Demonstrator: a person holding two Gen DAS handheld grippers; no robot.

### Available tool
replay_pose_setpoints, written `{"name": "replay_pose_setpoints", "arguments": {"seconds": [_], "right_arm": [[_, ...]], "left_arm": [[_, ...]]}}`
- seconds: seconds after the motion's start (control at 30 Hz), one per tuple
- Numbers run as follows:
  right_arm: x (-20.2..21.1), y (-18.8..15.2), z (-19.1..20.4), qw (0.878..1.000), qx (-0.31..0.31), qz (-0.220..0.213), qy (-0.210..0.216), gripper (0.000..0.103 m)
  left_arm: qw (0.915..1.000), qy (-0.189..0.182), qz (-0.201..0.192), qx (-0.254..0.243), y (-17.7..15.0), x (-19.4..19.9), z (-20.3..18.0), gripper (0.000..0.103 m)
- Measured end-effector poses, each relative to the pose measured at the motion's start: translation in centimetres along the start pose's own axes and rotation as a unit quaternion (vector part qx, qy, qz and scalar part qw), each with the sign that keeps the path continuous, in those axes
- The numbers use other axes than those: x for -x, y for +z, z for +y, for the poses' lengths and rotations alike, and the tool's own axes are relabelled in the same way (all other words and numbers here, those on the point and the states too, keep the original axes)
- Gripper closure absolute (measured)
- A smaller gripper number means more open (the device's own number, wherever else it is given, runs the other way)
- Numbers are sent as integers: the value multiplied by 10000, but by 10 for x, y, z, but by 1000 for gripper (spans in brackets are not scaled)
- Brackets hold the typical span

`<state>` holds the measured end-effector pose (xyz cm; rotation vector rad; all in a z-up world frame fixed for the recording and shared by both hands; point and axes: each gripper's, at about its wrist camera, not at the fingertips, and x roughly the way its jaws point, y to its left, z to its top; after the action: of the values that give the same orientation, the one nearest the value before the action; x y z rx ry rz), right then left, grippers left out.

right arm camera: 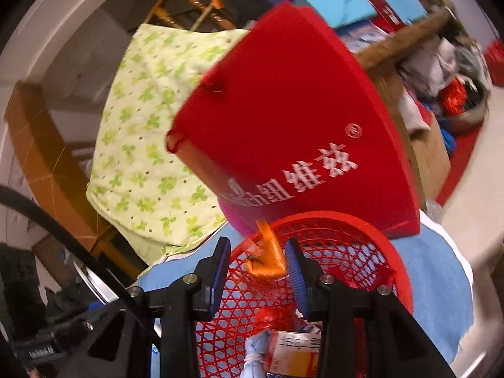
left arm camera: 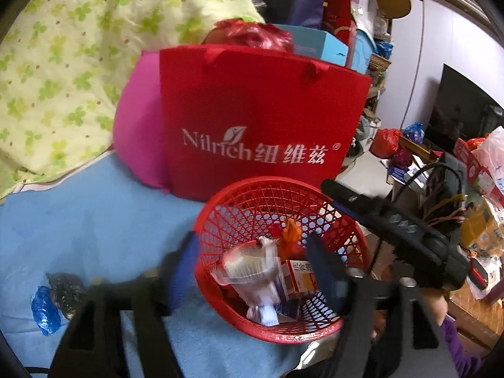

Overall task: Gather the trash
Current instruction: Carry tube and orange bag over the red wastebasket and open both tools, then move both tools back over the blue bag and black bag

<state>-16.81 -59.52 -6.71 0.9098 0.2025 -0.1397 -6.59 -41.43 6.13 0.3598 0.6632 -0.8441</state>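
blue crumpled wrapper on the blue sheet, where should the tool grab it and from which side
Grip the blue crumpled wrapper across its narrow middle, coming from above. It lies flat and elongated on the blue sheet, with a dark crumpled piece touching its right side, so a sideways approach would likely catch both.

The left wrist view is taken from just behind the left tool (left arm camera: 252,271), tilted steeply downward, so that the red basket (left arm camera: 217,217) on the blue bed cover (left arm camera: 94,220) is seen from above and close by, with the red bag (left arm camera: 258,110) standing behind it. The right tool (left arm camera: 393,230) is caught at the right of this view. The right wrist view is taken from behind the right tool (right arm camera: 256,271), set nearer to level and rolled, so the red bag (right arm camera: 293,110) appears slanted. The red basket (right arm camera: 346,242), the bag and the green-patterned quilt (right arm camera: 148,132) are shared by both views.
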Motion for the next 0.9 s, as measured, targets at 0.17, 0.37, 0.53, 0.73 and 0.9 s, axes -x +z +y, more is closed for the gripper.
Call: {"name": "replay_pose_setpoints", "arguments": {"seconds": [0.17, 0.37, 0.53, 0.73, 0.9], "right_arm": [[4, -2, 11, 9996, 165, -247, 35, 37], [13, -14, 48, 9950, 733, -663, 165, 37], [18, -32, 93, 9851, 1297, -1019, 493, 37], [2, -66, 148, 9741, 1795, -814, 1106, 37], [-28, -101, 187, 9694, 2049, -223, 1331, 37]], "left_arm": [[9995, 195, 20, 248, -15, 7, 21, 25], [9927, 932, -199, 733, -43, 39, 71, 13], [9786, 1786, -399, 937, -70, 76, 110, 12], [9503, 2847, -464, 1167, -111, 116, 158, 11], [9220, 3548, -333, 1514, -151, 141, 209, 11]]}}
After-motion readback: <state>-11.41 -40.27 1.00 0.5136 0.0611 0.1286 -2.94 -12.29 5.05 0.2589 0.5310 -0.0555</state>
